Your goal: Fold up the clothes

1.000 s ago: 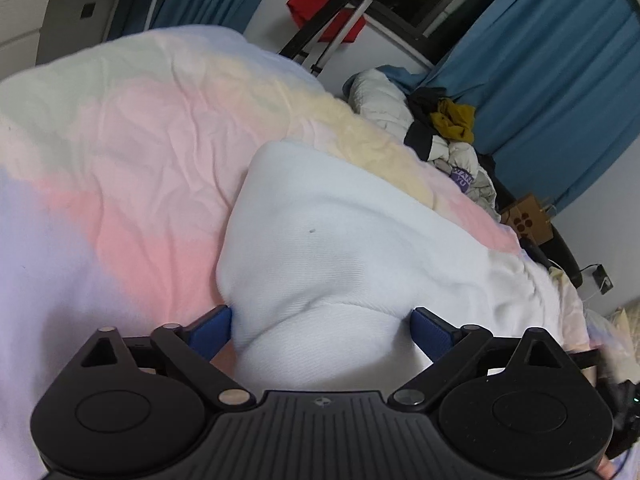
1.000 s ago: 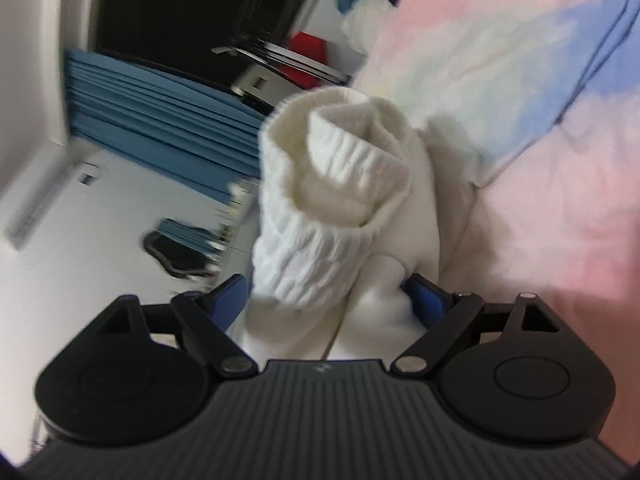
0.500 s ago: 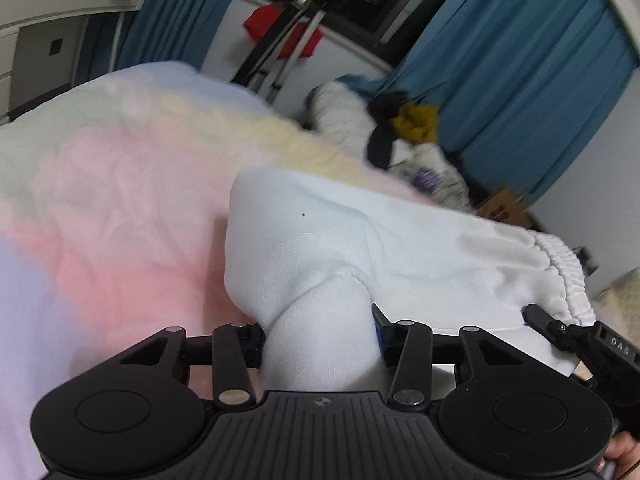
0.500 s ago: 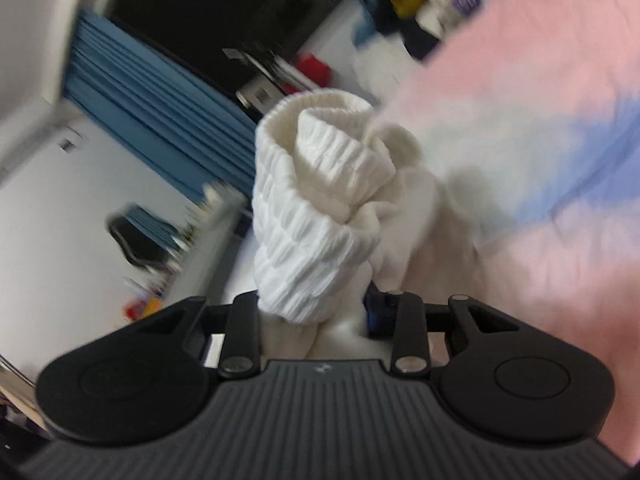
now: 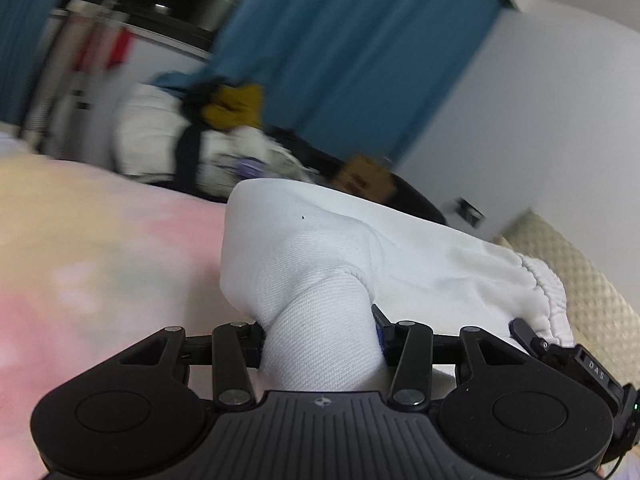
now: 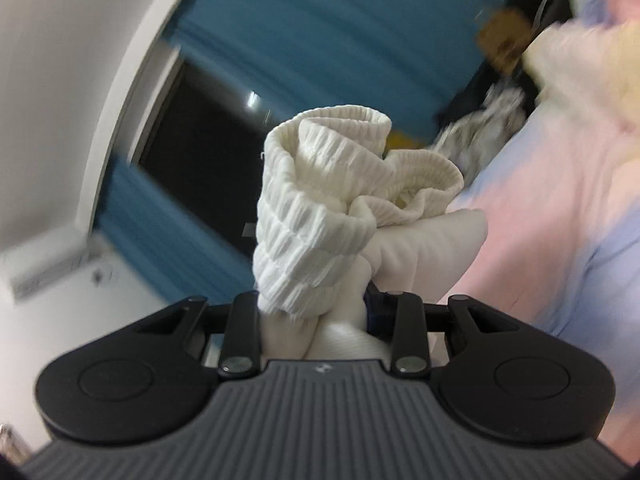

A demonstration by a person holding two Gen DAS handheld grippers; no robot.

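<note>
A white garment point(image 5: 360, 256) with a ribbed elastic waistband point(image 6: 316, 200) hangs bunched above a pastel tie-dye bedspread point(image 5: 100, 240), the left gripper point(image 5: 320, 336) and right gripper point(image 6: 316, 316) each clamped narrowly on its fabric; blue curtains point(image 5: 352, 60) behind.

I see a bed point(image 5: 100, 240) under a pastel sheet of pink, yellow and pale blue. Behind it hang blue curtains point(image 5: 352, 52) beside a dark window point(image 6: 208, 152) with a white frame. The wall point(image 5: 540, 120) to the right is plain white, with a small dark socket point(image 5: 468, 211) low down. A blurred pile of laundry point(image 5: 224, 136) lies past the bed's far edge, a brown box point(image 5: 364, 178) near it. Light is dim and indoor.
</note>
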